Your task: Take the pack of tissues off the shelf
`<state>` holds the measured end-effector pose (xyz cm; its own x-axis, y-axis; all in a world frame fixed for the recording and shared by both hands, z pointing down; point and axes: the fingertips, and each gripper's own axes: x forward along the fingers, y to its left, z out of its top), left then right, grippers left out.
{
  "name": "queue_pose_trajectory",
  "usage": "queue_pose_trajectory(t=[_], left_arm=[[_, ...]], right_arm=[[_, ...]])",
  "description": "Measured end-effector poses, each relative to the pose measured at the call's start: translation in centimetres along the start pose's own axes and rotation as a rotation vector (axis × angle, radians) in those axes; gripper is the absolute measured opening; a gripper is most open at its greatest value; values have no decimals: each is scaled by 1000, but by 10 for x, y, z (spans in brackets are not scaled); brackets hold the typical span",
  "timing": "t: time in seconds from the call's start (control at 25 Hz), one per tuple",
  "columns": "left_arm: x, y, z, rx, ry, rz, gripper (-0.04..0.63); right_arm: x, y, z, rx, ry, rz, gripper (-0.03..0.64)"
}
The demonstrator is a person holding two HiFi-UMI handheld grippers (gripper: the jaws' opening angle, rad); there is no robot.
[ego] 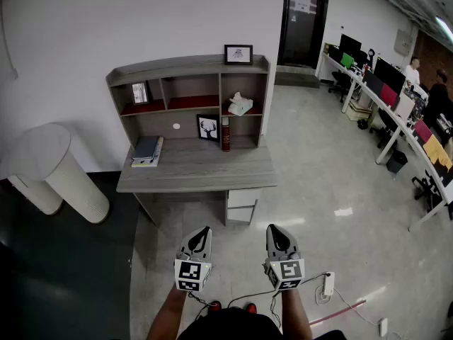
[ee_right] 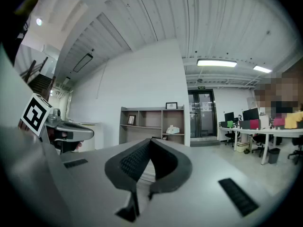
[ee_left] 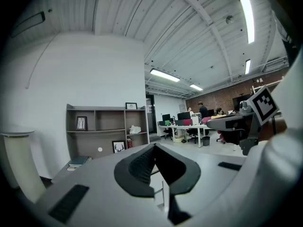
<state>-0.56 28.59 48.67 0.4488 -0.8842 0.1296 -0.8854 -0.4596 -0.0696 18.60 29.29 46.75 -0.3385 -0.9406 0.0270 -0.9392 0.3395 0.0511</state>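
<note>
Left tool (ego: 202,229) and right tool (ego: 272,227): closed, empty. Far ahead, tissues (ego: 241,105) lie lengthwise along the shelf (ego: 256,113); only the head view shows the drawer (ego: 241,207) under the tabletop (ego: 198,168).

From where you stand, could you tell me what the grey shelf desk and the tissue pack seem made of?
The grey desk with shelves looks like matte wood-grain laminate: faint streaks, square edges. The pale tissue pack on its right shelf looks like soft paper or film, crumpled; hard to confirm.

2 arms (ego: 164,317) run off the head view's bottom edge. Tissues (ego: 241,105) (on the shelf (ego: 185,68)) and 3 framed pictures (ego: 238,54) are too small for detail. Desks (ego: 396,119) are cut off at right.
</note>
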Motion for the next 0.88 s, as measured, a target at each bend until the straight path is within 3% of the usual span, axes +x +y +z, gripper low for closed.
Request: queue_pose_trajectory(t=[0.4, 0.88], left_arm=[[-7, 11, 5, 0, -15, -17, 6], [-11, 47, 4, -2, -36, -91, 6]], right_arm=[[1, 16, 5, 0, -13, -22, 28], [14, 53, 2, -7, -1, -83, 29]])
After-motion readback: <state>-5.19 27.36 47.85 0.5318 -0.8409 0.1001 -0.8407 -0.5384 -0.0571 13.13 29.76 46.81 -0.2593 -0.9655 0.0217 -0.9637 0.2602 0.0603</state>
